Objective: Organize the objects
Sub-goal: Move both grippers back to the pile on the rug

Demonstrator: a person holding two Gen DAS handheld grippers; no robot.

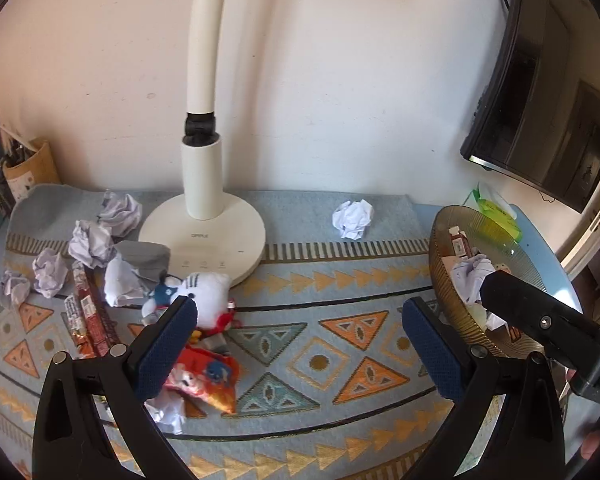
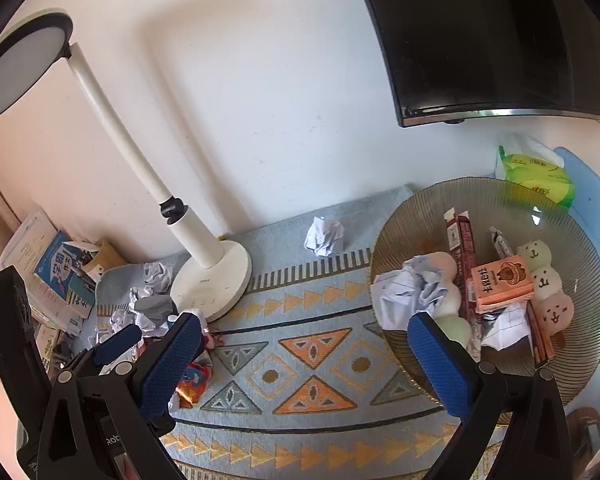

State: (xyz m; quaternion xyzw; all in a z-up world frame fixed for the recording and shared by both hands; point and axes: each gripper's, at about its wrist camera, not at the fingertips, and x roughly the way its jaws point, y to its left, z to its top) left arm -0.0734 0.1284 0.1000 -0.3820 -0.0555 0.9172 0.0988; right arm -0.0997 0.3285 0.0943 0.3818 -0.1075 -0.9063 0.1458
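My left gripper (image 1: 300, 312) is open above the patterned cloth, with nothing between its blue pads. Just beyond its left finger lie a white plush cat (image 1: 204, 292) and an orange snack packet (image 1: 208, 372). Several crumpled paper balls (image 1: 92, 242) and red snack sticks (image 1: 90, 312) clutter the left side. One paper ball (image 1: 353, 219) lies alone at the back. My right gripper (image 2: 306, 330) is open and empty, its right finger (image 2: 440, 364) over the near rim of the ribbed glass bowl (image 2: 580, 264). The bowl holds crumpled paper (image 2: 408, 292), an orange box (image 2: 502, 284), a brown box and plush dumplings.
A white desk lamp (image 1: 202, 232) stands on its round base at the back centre. A pen holder (image 1: 30, 170) and books (image 2: 56, 264) sit far left. A green tissue pack (image 2: 538, 178) lies behind the bowl. A dark monitor (image 2: 492, 36) hangs at upper right.
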